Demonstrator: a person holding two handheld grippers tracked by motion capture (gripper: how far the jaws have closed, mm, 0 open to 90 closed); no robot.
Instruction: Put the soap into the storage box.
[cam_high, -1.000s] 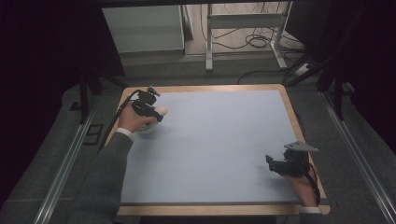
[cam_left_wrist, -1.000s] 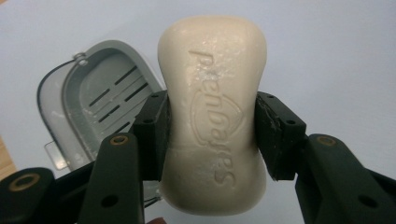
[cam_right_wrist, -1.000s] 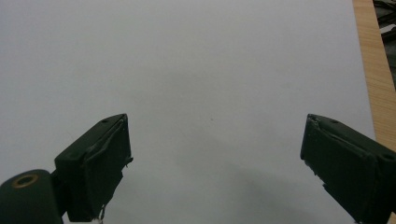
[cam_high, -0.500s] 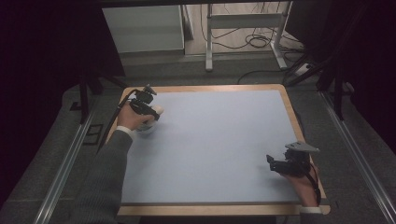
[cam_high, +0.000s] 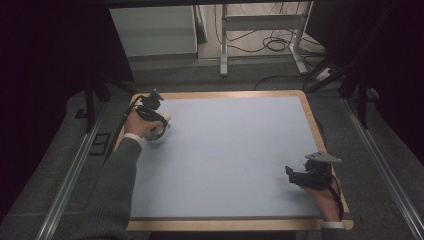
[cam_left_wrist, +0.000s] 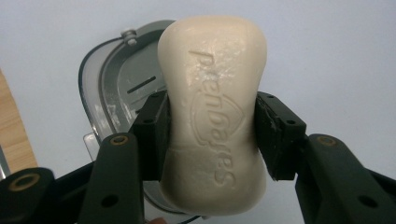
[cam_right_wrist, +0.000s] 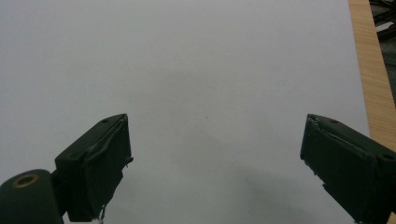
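Note:
A cream bar of soap (cam_left_wrist: 214, 112) with embossed lettering sits clamped between the jaws of my left gripper (cam_left_wrist: 210, 128), which is shut on it. Under the soap lies a grey soap dish (cam_left_wrist: 119, 93) on the blue mat. From above, the left gripper (cam_high: 161, 121) and the soap (cam_high: 165, 118) are at the mat's far left, over the pale dish (cam_high: 156, 137). My right gripper (cam_right_wrist: 215, 158) stands open over bare mat, nothing between its jaws; in the high view the right gripper (cam_high: 294, 176) rests near the mat's front right corner.
The blue mat (cam_high: 230, 150) covers a wooden-edged table (cam_high: 311, 112). A strip of wood (cam_right_wrist: 373, 70) runs along the right side in the right gripper view. Cables (cam_high: 272, 45) and a metal frame (cam_high: 260, 22) lie on the floor beyond the table.
The left gripper has shifted slightly with the soap near the dish at the far left. The right gripper has stayed in place.

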